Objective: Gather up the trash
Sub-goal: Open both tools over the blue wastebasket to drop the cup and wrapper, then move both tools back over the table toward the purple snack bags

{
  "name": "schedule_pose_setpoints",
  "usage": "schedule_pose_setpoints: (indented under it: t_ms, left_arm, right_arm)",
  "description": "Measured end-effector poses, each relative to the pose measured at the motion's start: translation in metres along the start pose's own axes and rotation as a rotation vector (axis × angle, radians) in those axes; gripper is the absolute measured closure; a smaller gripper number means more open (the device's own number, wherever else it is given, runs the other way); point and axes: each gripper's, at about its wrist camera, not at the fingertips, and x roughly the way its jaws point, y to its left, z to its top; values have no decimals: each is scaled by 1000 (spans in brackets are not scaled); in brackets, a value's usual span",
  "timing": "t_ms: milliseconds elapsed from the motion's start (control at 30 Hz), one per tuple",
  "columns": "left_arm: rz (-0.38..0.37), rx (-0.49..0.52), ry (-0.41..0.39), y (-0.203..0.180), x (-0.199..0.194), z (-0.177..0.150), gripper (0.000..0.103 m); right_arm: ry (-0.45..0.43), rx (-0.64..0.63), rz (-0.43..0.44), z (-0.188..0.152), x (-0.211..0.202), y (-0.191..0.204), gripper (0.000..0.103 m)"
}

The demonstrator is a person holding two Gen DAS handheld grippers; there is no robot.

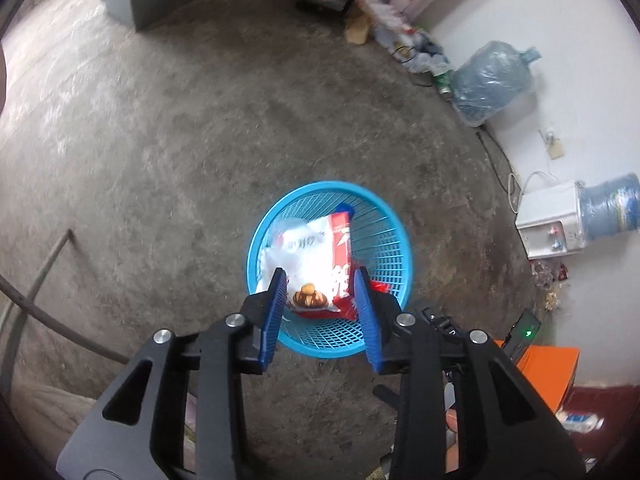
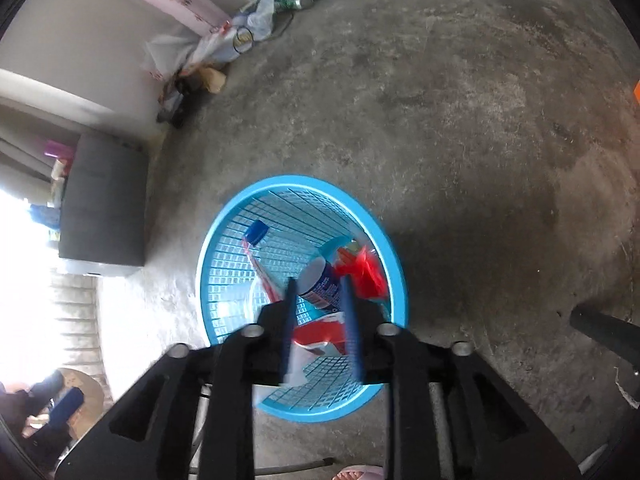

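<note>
Basket: blue mesh basket (image 1: 384, 240) on concrete, holding wrappers and a can (image 2: 320, 284).
Left gripper (image 1: 320, 292): above basket, jaws apart, empty.
Right gripper (image 2: 318, 320): above basket, jaws apart, empty.

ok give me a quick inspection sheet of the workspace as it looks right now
surface: bare concrete floor, stained and dusty.
job's things: blue mesh basket holds a white snack wrapper, a red wrapper, a blue-capped bottle and a blue can.
clutter: bags and packets piled along the wall; two water jugs, one lying by a white dispenser.
grippers: left gripper and right gripper both over the basket, jaws apart, pressing on nothing.
cables: a dark cable runs along the wall foot.
surroundings: white wall, grey cabinet, orange box.
</note>
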Motion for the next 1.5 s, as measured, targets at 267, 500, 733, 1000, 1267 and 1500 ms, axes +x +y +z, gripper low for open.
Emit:
schedule_pose_setpoints:
  t_ms: [267,500,733,1000,1267,1500]
  left_arm:
    - [0,118,-86,-24,-71,-18,69]
    - [46,260,-271,-32,-163,-56,61]
    - [49,219,-409,7,-248,-100,59]
    - [150,135,-521,81,-316,-158,53]
    - [299,-80,-691,180,-395,-233,53]
    - [361,-209,-777,241,-437,-292,53]
  right_arm:
    - [-71,-43,47,-19,-56,15,67]
    - [-111,-186,153,-48,-118,60,58]
    - [-33,-446,290,-94,-159,123,47]
    - [99,-741,425,-175,-188,187,39]
    - [170,-907,503,-231,-216,220,38]
    - [276,-985,548,-273,-221,243,38]
